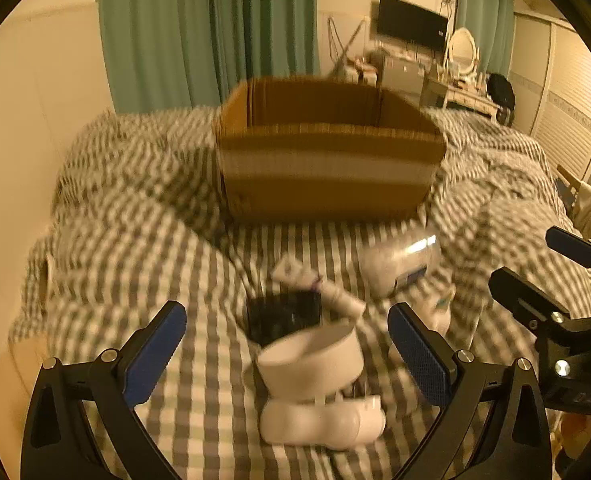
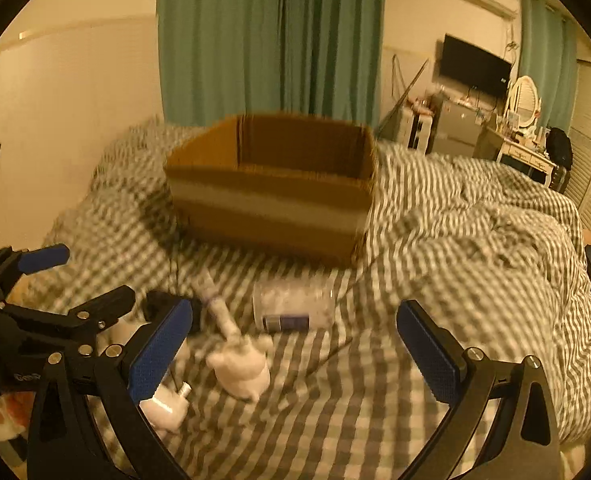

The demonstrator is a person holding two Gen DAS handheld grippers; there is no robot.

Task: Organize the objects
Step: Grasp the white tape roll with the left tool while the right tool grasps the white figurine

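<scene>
Your left gripper (image 1: 286, 354) has its 2 blue-padded jaws spread wide apart, clamped on nothing. Between them, just ahead, sits a white plastic roll-shaped ring (image 1: 310, 356) atop a white rounded plastic charger-like block (image 1: 321, 420). Beyond those lie a black object (image 1: 282, 314) and a slim white tube (image 1: 321, 287). Farther ahead stands the open brown corrugated cardboard box (image 1: 327, 164) on the grey-and-white checked bedcover (image 1: 135, 240).

Your right gripper (image 2: 294, 344) is equally agape and empty. Ahead of it lies a clear plastic jar with a dark label (image 2: 293, 306), its writing too blurred to read. Left of centre sits a small white fuzzy toy (image 2: 241, 366).
</scene>
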